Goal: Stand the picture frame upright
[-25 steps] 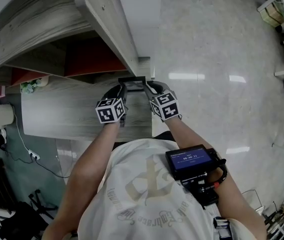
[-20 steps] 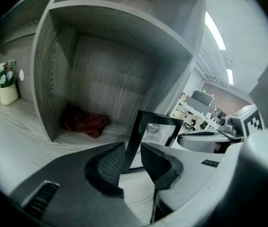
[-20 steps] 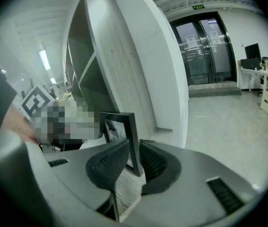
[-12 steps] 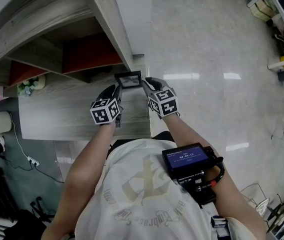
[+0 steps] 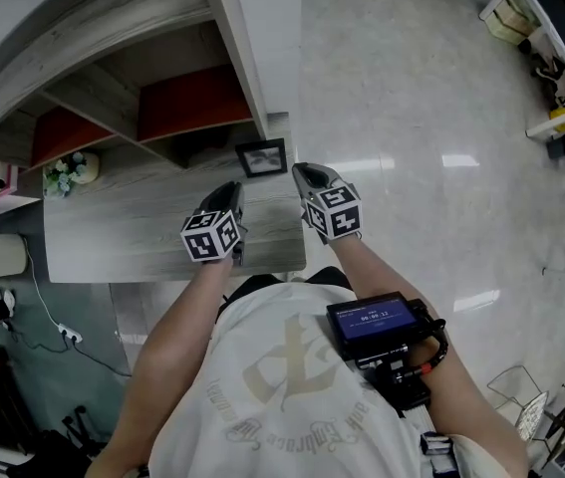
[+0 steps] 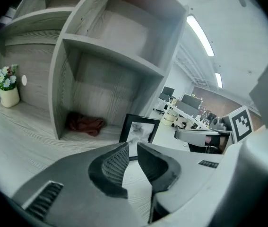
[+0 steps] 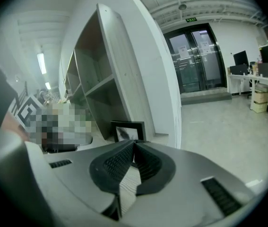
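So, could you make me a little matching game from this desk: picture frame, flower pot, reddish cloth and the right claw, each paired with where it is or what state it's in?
Things:
1. picture frame
2. flower pot
3. reddish cloth
4. right claw

Places or states:
A. tucked in a bottom compartment of the shelf
B. shut, holding nothing
C. standing upright on the desk
D. at the desk's left end

Pairs: 1-C, 2-D, 3-A, 4-B
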Available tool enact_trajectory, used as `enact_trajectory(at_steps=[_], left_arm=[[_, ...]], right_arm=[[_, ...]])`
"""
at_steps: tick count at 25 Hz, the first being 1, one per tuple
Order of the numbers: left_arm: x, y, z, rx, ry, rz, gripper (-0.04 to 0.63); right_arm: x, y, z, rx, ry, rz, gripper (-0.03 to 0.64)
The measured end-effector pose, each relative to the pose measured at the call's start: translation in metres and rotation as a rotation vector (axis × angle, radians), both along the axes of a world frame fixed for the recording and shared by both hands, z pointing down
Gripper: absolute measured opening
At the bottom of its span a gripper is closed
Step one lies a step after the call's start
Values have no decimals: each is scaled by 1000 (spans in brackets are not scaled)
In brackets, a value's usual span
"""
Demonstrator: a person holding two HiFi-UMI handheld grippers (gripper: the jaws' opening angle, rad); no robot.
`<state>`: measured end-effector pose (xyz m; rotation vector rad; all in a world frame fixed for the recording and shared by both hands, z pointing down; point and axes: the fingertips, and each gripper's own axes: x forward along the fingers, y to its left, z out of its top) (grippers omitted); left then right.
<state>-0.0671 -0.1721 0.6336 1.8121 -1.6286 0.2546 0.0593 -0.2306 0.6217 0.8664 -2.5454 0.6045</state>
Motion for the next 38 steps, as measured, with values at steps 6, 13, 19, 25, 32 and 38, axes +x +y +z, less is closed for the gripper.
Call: enact_trajectory(at_steps=[6,13,19,25,32,38], left_arm=[[13,35,-15,36,17,20,28],[19,55,-40,100,10,68,14],[26,74,-57,140,11,107,15],[26,93,-62,154,44,101,14],[18,113,-62,159,61,104,14],[16,124,-60,157,49,133,15]], right_arm=[[8,29,-27,46,-54,8,6],[6,56,-52,98,-83,-31,6],[15,80,-58,92,-98,-49,5],[20,100,-65,89,-132,-63,5],[21,120,-66,82,-142,-97,4],[21,131,-60,69,-142,-111,3]])
